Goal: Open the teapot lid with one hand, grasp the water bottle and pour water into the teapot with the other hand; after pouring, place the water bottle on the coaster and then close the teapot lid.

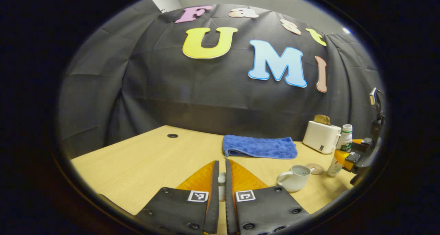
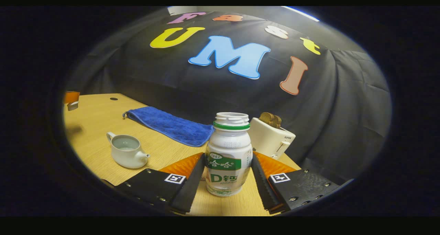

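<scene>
Teapot [image 2: 126, 154] sits open on the table [image 1: 144, 159], no lid on it, spout toward the bottle, something pale pooled inside; can't tell if that's water or glaze. Small ceramic, so rigid, slick, chippable. Light enough to skid if knocked.

Lid [image 1: 222, 186]: a small pale piece sits between the left gripper [image 1: 221, 169] fingers, which are nearly closed on it. Reads as the lid held clear of the teapot, off to its left. Glazed knob, slippery, little surface to pinch.

Bottle [image 2: 228, 156] stands upright right of the teapot, cap off, between the right gripper [image 2: 227, 175] fingers. Fingers sit close against both sides at label height; firm contact can't be confirmed. Thin plastic, light, will dent under squeeze and squirt from the open neck. Grip mid-body, where the fingers already are.

Coaster [image 1: 315, 168] lies flat between teapot and bottle, nothing on it.

Scene fits either bottle about to pour or just poured and set down beside the coaster.

Room: toaster [image 2: 270, 138] close behind the bottle, blue towel [image 1: 259, 147] behind the teapot. Left of the teapot is open tabletop. Near table edge is close to both.
</scene>
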The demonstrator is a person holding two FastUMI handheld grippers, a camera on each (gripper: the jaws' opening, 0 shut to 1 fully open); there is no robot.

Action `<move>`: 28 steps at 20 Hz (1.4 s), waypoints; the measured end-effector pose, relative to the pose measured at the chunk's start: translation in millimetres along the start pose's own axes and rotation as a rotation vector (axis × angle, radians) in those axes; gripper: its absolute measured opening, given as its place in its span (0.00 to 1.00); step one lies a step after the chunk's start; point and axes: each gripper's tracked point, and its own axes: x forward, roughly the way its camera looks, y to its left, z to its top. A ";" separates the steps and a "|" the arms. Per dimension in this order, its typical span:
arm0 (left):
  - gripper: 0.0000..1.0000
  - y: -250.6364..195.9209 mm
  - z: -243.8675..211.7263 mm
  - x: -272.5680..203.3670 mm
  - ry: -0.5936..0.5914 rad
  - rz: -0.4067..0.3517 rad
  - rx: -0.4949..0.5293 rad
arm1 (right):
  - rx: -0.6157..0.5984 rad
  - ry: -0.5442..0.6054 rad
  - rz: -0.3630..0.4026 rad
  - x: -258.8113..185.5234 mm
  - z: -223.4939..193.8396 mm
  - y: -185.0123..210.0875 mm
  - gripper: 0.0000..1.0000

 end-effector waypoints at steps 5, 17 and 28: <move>0.15 14.6 -6.4 -4.0 0.007 0.021 0.006 | -0.170 -0.015 -0.023 -1.0 9.7 9.9 0.75; 0.15 30.2 -17.1 -13.9 0.015 0.022 -0.033 | -0.588 -0.071 -0.026 -7.4 26.2 50.3 0.75; 0.15 36.1 -22.1 -11.5 0.022 0.026 -0.039 | -0.935 -0.078 -0.034 1.4 18.2 64.3 0.75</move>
